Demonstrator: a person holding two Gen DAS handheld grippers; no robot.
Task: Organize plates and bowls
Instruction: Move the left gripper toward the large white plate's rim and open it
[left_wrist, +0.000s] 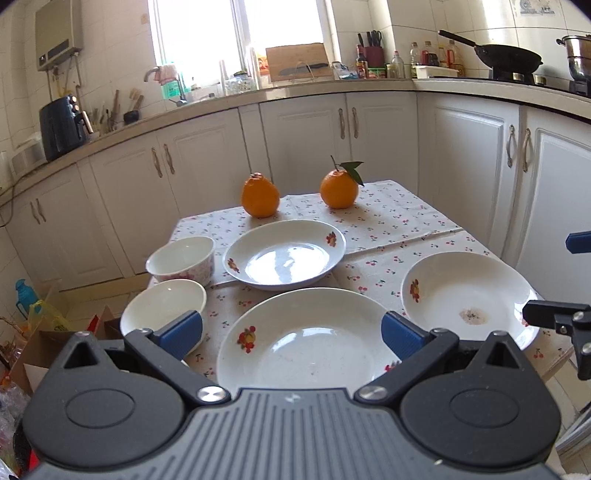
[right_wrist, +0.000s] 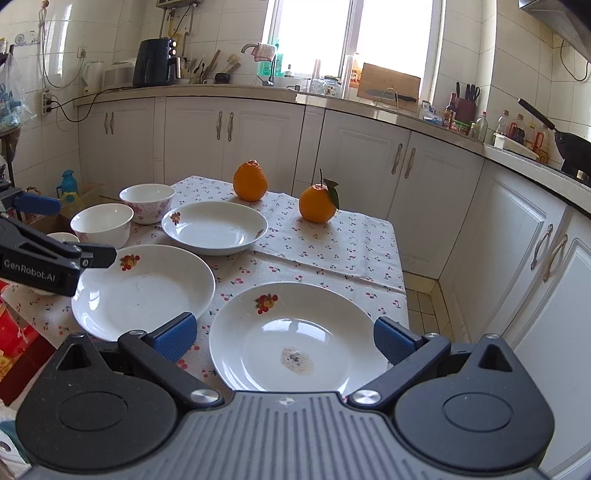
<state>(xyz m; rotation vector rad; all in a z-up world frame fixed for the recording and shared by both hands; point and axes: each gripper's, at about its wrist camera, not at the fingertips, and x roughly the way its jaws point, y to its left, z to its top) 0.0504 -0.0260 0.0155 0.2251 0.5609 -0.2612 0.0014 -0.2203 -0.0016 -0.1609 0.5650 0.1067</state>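
Directly ahead of left gripper (left_wrist: 291, 330), fingers apart and empty: near plate (left_wrist: 306, 339). Ahead of right gripper (right_wrist: 284, 338), likewise spread: stained plate (right_wrist: 295, 339).

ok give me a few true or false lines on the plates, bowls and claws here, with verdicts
1. Three plates sit on the table: near plate, far plate, stained plate. True.
2. The stained plate holds an orange. False: both oranges, plain orange and leafy orange, sit on the cloth.
3. The left claw is open and empty. True.
4. The right claw grips the stained plate. False: it is open, holding nothing.
5. The two bowls are stacked. False: pink bowl and white bowl stand side by side.
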